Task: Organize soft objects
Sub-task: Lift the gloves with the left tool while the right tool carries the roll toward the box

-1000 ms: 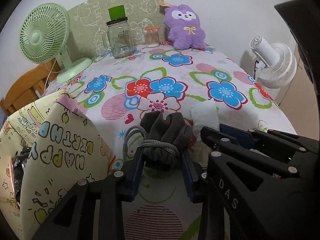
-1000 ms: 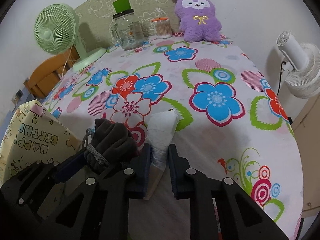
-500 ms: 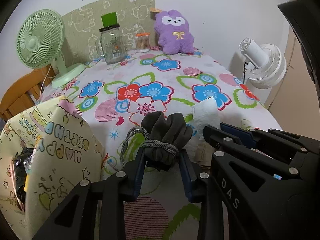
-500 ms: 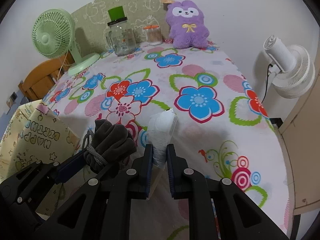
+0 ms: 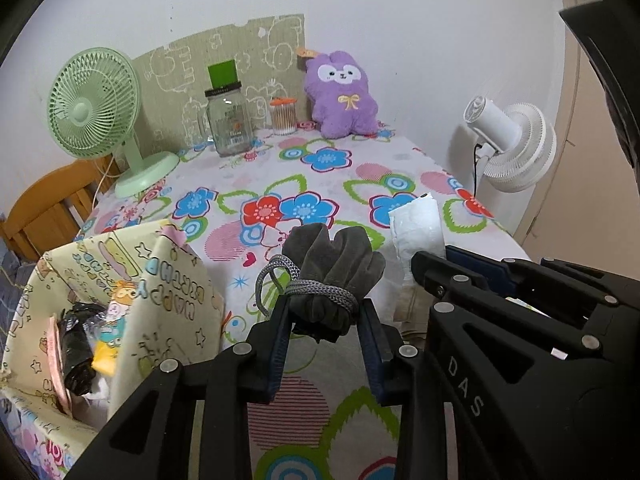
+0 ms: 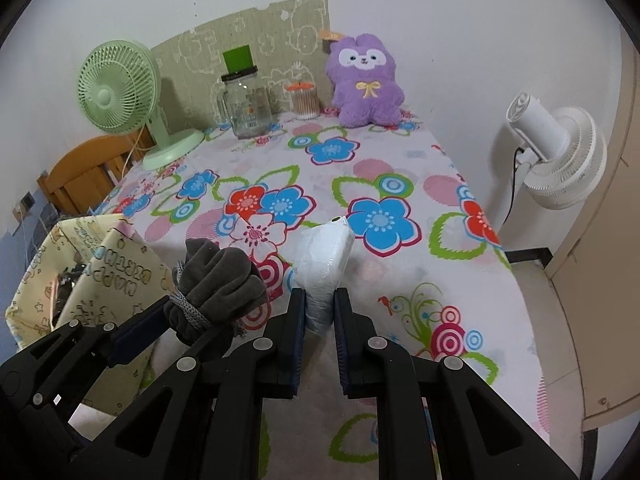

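My left gripper (image 5: 324,314) is shut on a dark grey cloth bundle (image 5: 334,276) tied with a grey cord and holds it above the near edge of the flowered table (image 5: 320,184). My right gripper (image 6: 320,300) is shut on a white plastic-wrapped soft pack (image 6: 326,256), also lifted off the table. The two grippers are side by side; the bundle also shows in the right wrist view (image 6: 218,284) and the pack in the left wrist view (image 5: 418,226). An open yellow "Happy Birthday" gift bag (image 5: 120,300) stands to the left, with dark and yellow items inside.
At the table's far end stand a green desk fan (image 5: 94,108), a glass jar (image 5: 228,124), a cotton swab box (image 5: 283,116) and a purple plush toy (image 5: 342,100). A white floor fan (image 5: 516,148) stands right of the table. A wooden chair (image 5: 48,208) is at left.
Both grippers have risen and pulled back from the table with the bundle and pack in them; the gift bag's open top has come into view at left.
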The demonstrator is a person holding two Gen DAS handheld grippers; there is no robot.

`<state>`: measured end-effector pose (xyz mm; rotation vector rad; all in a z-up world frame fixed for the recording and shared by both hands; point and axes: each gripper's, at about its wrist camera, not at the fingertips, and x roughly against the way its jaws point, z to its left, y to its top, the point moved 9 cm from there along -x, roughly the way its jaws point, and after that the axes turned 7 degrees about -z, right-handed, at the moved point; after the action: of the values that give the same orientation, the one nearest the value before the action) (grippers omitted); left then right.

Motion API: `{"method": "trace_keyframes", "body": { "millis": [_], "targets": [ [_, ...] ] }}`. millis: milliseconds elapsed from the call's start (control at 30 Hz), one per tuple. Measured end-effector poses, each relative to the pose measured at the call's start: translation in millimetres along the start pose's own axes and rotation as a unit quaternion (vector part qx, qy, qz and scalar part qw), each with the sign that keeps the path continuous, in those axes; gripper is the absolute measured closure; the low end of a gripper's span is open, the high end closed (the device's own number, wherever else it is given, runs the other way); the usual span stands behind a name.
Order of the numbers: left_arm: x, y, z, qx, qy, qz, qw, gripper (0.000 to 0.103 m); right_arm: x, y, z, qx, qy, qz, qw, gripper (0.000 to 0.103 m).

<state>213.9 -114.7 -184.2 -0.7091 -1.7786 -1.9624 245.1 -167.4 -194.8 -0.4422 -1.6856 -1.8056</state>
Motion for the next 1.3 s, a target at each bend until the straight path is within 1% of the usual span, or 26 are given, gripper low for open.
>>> {"method": "trace_keyframes", "body": {
  "millis": [433, 967, 1300],
  "targets": [
    [43.3, 10.1, 1.0, -0.005, -0.001, -0.036, 0.9993, 0.070, 46.2, 8.6, 10.9, 0.005, -0.004, -0.037, 0.999, 0.086],
    [102.3, 21.7, 8.5, -0.013, -0.004, -0.080, 0.9967, 0.070, 108.3, 21.0, 29.3, 0.029, -0.011, -0.082, 0.996, 0.086],
    [125.5, 23.8, 18.7, -0.020, -0.010, -0.098, 0.9949, 0.070, 135.6, 25.2, 46.1, 0.042, -0.018, -0.102, 0.994, 0.086]
  ]
}}
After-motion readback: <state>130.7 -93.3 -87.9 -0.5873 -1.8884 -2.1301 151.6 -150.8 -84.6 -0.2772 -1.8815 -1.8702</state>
